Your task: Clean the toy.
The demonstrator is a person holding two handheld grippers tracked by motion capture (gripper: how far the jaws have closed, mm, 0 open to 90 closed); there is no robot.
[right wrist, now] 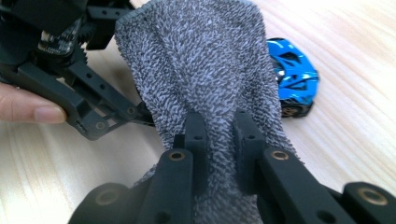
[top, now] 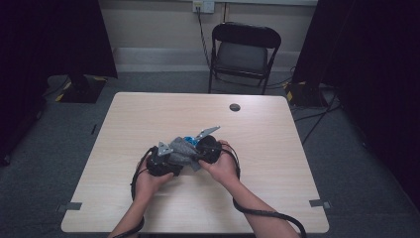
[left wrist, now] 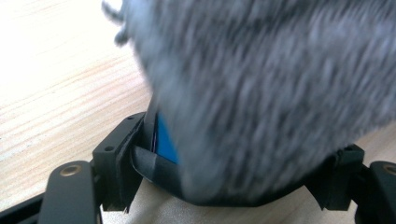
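Left gripper (top: 163,161) is sitting at the left of the cloth bundle, mid-table, person's hand behind it. In the left gripper view its jaws are standing wide, with the grey cloth (left wrist: 261,93) and a dark curved edge with a blue patch (left wrist: 166,140) sitting between them. Whether the pads are actually pressing on that lot is something I cannot tell: the cloth is blurred and covering the contact.

Centre: the cloth is bunching between the two grippers, just above the wooden table (top: 148,114).

Right gripper (right wrist: 218,135) is coming in from the right, jaws pressed nearly together and pinching a fold of the cloth; pads are biting into the pile on both sides. The blue toy car (right wrist: 294,77) is lying on the table just beside and partly under the cloth's right edge.

Step, as I read it: handling the cloth around the car, wrapping or wiping, can't say which. Next move is calling for the right gripper to keep its pinch and draw the fold across the car without dragging the car along.

Hard to read: the car's near side is under cloth, and the dark curved part in the left jaws is unidentifiable.
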